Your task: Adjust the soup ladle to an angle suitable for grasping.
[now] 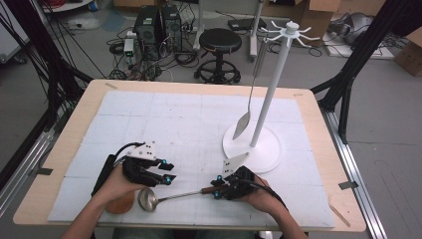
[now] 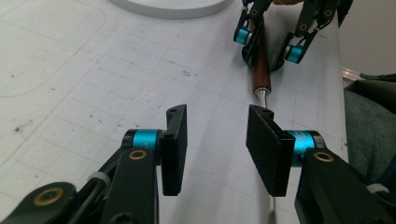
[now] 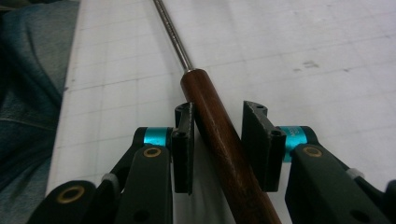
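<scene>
A ladle lies on the white mat near the front edge, its steel bowl (image 1: 148,199) to the left and its brown wooden handle (image 1: 209,189) to the right. My right gripper (image 1: 218,188) is open, its jaws straddling the handle (image 3: 210,112); the left jaw touches the wood and a small gap shows at the right jaw. The steel stem (image 3: 172,32) runs away from it. My left gripper (image 1: 164,175) hovers just above the ladle bowl, open with nothing between its jaws (image 2: 217,114). From there the right gripper (image 2: 268,46) and the handle (image 2: 260,65) lie ahead.
A white stand (image 1: 263,149) with a tall pole and hooks at the top rises right of centre; a metal spoon (image 1: 242,124) hangs from it. A brown round object (image 1: 121,204) lies under the left hand. Beyond the table are a stool (image 1: 219,42) and cables.
</scene>
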`<action>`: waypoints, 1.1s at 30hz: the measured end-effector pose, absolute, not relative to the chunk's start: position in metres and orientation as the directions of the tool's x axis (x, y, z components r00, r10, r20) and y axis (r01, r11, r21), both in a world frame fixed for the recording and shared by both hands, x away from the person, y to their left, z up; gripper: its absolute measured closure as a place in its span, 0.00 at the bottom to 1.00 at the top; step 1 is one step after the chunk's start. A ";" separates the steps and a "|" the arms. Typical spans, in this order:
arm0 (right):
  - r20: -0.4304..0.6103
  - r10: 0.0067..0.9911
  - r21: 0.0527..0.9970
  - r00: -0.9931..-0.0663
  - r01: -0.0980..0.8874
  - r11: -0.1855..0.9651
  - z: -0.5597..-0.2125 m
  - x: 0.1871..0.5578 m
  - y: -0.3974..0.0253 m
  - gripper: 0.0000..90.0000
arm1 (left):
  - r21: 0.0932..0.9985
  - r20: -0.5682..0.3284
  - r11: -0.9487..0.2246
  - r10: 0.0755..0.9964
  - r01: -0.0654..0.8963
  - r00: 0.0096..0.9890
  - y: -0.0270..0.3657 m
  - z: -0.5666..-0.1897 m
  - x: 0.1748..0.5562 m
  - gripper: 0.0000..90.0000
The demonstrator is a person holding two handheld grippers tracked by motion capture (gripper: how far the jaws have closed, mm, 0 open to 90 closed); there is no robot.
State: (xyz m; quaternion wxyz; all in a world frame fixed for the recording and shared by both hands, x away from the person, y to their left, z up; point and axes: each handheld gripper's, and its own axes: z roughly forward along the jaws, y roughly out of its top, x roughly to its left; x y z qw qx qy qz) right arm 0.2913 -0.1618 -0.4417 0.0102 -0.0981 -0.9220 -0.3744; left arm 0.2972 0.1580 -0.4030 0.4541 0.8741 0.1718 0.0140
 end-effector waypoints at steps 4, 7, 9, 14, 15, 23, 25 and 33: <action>0.100 0.225 0.695 -0.969 0.230 0.681 -0.442 0.294 -0.166 0.75 | 0.802 -0.127 -0.524 0.317 0.285 0.940 0.159 -0.401 0.297 0.65; 0.096 0.257 0.698 -0.962 0.249 0.672 -0.442 0.296 -0.167 0.76 | 0.804 -0.127 -0.521 0.322 0.287 0.938 0.160 -0.400 0.297 0.64; 0.100 0.278 0.696 -0.955 0.267 0.667 -0.442 0.297 -0.167 0.76 | 0.805 -0.128 -0.518 0.322 0.288 0.938 0.160 -0.400 0.297 0.63; 0.096 0.305 0.701 -0.948 0.282 0.656 -0.442 0.299 -0.162 0.77 | 0.807 -0.125 -0.518 0.319 0.283 0.939 0.160 -0.400 0.298 0.63; 0.098 0.310 0.700 -0.946 0.287 0.654 -0.442 0.299 -0.161 0.77 | 0.808 -0.125 -0.517 0.319 0.283 0.939 0.160 -0.400 0.298 0.62; 0.134 0.297 0.710 -0.945 0.301 0.636 -0.443 0.302 -0.155 0.78 | 0.809 -0.123 -0.519 0.310 0.276 0.943 0.159 -0.400 0.297 0.62; 0.119 0.285 0.713 -0.951 0.282 0.642 -0.443 0.301 -0.159 0.76 | 0.809 -0.123 -0.520 0.307 0.275 0.944 0.159 -0.400 0.297 0.62; 0.100 0.273 0.708 -0.957 0.261 0.656 -0.445 0.298 -0.180 0.70 | 0.812 -0.120 -0.520 0.298 0.266 0.947 0.158 -0.401 0.297 0.61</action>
